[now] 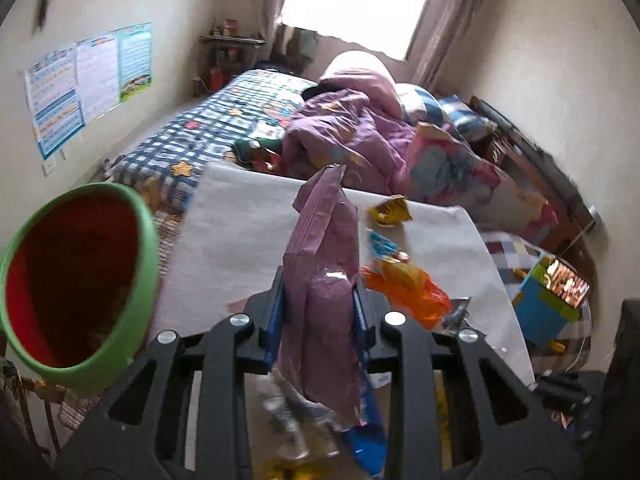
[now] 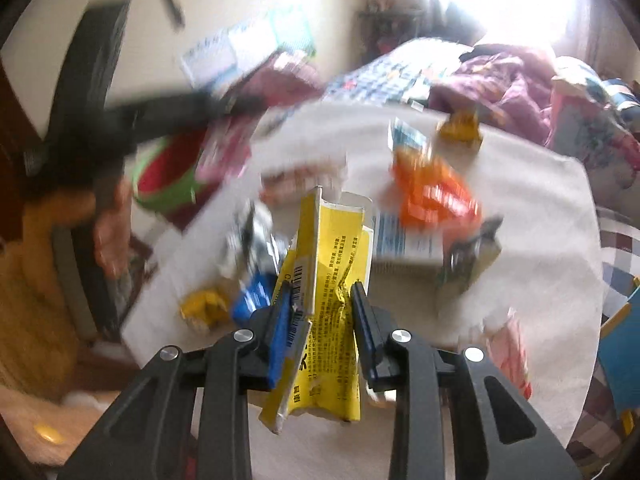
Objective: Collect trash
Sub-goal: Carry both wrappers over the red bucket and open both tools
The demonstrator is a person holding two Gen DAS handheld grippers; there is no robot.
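Observation:
My left gripper is shut on a purple snack bag and holds it upright above the white table. A green bin with a red inside is at the left, close to the gripper. My right gripper is shut on a yellow wrapper above the table. Loose wrappers lie on the table: orange, blue, small yellow, silver. The bin also shows in the right wrist view, blurred, with the left gripper's arm above it.
A bed with a checked cover and a purple quilt lies behind the table. A blue and green box stands at the right. More wrappers, orange and yellow, lie on the table.

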